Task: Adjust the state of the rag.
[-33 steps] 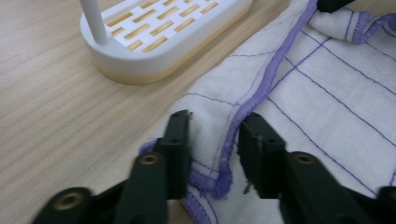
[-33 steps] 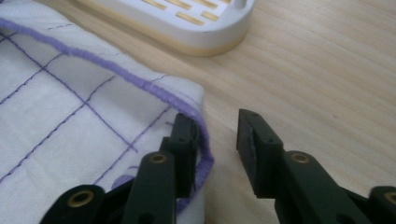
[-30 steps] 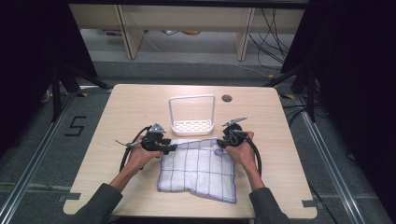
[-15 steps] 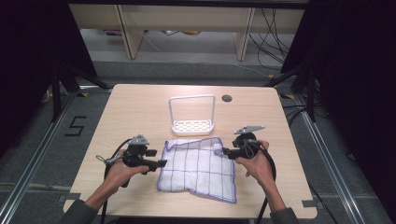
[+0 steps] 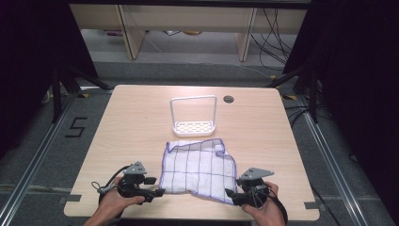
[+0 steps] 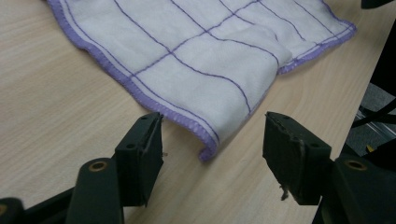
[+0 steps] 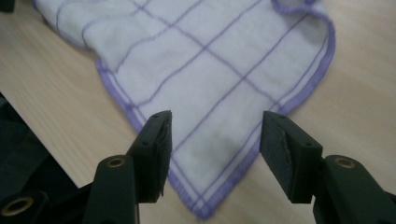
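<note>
Both grippers have drawn back to the cloth's [image 5: 200,165] near corners, left gripper [image 5: 157,192] and right gripper [image 5: 229,193] fingers released.

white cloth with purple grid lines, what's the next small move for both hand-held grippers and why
Probably ease each forward and close on a near corner. The white cloth with purple grid lines lies flat, and the left hand-held gripper and right hand-held gripper both stand open, each with a corner between its jaws.

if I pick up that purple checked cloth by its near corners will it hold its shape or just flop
The cloth will probably flop: it is thin, wrinkled, and one far corner is folded over. It looks light, so it should lift easily and hang between the left gripper and right gripper. It may drag rather than slide cleanly.
</note>
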`<state>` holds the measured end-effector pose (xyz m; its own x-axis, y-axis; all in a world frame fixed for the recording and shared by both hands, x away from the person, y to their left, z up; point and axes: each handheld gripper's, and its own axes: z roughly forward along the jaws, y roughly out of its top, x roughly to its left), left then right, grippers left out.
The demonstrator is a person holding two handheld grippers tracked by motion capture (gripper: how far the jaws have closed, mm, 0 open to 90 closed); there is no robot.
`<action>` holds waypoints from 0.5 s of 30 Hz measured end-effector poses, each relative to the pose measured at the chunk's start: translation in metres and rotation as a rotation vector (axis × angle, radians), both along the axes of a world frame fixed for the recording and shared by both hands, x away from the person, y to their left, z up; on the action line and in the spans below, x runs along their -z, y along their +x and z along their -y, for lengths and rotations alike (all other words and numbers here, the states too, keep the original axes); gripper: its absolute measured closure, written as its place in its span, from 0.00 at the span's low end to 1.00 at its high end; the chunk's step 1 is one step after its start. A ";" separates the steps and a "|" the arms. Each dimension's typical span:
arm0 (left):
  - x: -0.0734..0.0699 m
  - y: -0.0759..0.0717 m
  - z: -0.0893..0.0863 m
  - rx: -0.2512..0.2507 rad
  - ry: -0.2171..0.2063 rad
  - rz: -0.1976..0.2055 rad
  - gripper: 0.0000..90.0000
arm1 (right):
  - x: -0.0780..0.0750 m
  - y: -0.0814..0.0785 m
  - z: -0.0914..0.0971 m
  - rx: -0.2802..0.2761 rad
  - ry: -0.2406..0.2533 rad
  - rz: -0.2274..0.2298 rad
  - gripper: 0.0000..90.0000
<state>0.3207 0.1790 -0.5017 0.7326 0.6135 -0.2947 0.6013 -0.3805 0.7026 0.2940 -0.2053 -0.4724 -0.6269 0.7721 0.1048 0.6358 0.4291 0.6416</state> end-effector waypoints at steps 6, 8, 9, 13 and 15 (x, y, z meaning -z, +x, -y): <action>0.004 -0.001 0.005 0.000 0.030 0.039 0.49 | 0.014 -0.014 0.000 -0.001 -0.027 -0.020 0.50; 0.006 0.000 0.006 -0.012 0.023 0.041 0.54 | 0.019 -0.018 -0.004 0.018 -0.066 -0.046 0.51; 0.007 0.001 0.007 -0.012 0.025 0.047 0.54 | 0.019 -0.018 -0.004 0.018 -0.066 -0.046 0.51; 0.011 0.002 0.013 0.023 0.061 0.084 0.73 | 0.024 -0.016 -0.005 -0.020 -0.091 -0.030 0.67; 0.014 0.002 0.015 0.061 0.098 0.105 0.85 | 0.024 -0.017 -0.003 -0.054 -0.114 -0.023 0.84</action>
<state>0.3223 0.1638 -0.5156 0.7931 0.5889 -0.1559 0.5003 -0.4838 0.7181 0.2769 -0.2020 -0.4960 -0.6661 0.7451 0.0331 0.6240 0.5324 0.5720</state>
